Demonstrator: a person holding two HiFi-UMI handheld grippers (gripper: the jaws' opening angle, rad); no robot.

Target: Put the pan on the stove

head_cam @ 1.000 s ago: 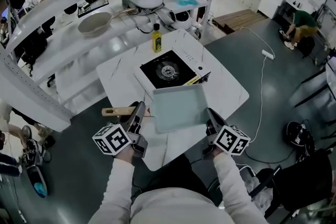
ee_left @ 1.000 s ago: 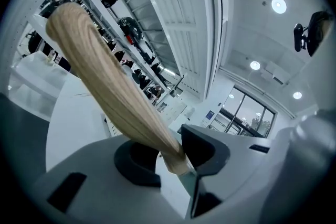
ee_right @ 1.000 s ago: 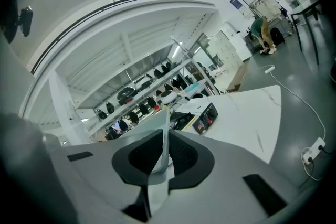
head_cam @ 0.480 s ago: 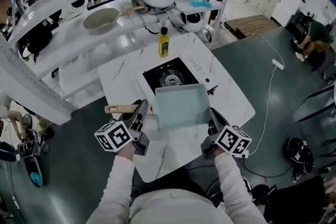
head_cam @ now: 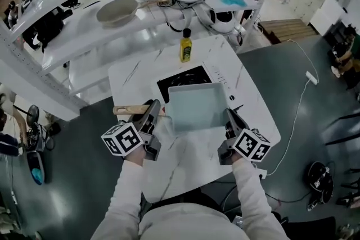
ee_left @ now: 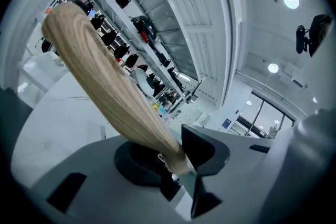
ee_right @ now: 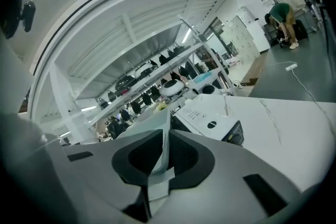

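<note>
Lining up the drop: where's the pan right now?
The pan is centre-frame in the head view, held between the left gripper and right gripper, overlapping the near half of the stove.

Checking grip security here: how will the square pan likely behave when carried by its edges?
The pan looks rigid: it spans flat between the left gripper and right gripper without sagging. Its thin rim probably offers little purchase, so it could slip or pivot. The wooden handle sticking out leftward may weight that side.
</note>
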